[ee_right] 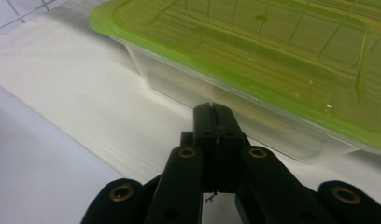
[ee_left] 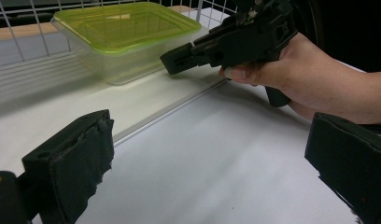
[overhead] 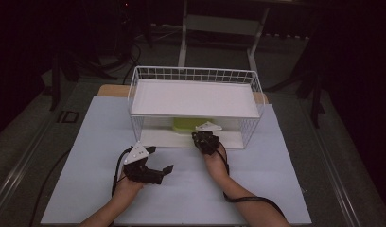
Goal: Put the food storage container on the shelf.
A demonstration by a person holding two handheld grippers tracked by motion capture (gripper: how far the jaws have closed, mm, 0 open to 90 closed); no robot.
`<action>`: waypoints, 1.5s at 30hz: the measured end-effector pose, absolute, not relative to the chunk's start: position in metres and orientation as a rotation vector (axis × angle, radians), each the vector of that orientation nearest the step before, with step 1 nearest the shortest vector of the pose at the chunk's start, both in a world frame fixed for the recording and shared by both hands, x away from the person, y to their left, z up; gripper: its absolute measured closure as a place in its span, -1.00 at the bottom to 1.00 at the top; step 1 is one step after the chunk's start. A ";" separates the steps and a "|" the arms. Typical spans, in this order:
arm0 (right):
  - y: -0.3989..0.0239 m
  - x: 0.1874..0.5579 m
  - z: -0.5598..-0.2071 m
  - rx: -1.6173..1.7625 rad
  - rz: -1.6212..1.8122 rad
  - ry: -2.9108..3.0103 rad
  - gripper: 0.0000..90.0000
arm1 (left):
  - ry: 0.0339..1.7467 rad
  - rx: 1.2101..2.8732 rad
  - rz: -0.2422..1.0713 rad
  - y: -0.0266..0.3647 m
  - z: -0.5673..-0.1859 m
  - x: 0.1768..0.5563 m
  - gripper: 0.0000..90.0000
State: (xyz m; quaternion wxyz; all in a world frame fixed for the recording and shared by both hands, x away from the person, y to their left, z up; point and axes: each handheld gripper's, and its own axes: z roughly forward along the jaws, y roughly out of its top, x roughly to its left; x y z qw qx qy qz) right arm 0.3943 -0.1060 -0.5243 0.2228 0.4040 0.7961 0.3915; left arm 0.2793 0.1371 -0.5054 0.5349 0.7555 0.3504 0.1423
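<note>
R gripper point(ee_right: 212, 108) at box point(ee_right: 254, 70) edge

Dim high view, dark surroundings, soft shadows under the shelf — gripper views brighter, near jaws blurred

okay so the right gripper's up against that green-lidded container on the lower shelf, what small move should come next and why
Probably open the right gripper a little. Its jaws are shut with nothing between them, tips right at the clear wall of the container under its green lid, so it cannot grasp yet. The left gripper waits open over the table.
</note>
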 end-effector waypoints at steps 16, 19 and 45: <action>-0.115 0.371 -0.509 1.001 1.125 2.276 0.86 | 0.851 1.796 0.336 0.139 -0.506 0.281 -0.96; -0.117 0.367 -0.507 0.987 1.140 2.290 0.66 | 0.850 1.788 0.339 0.139 -0.505 0.280 -0.96; -0.146 0.340 -0.489 0.935 1.344 2.263 -0.65 | 0.751 1.767 0.260 0.142 -0.488 0.284 -0.96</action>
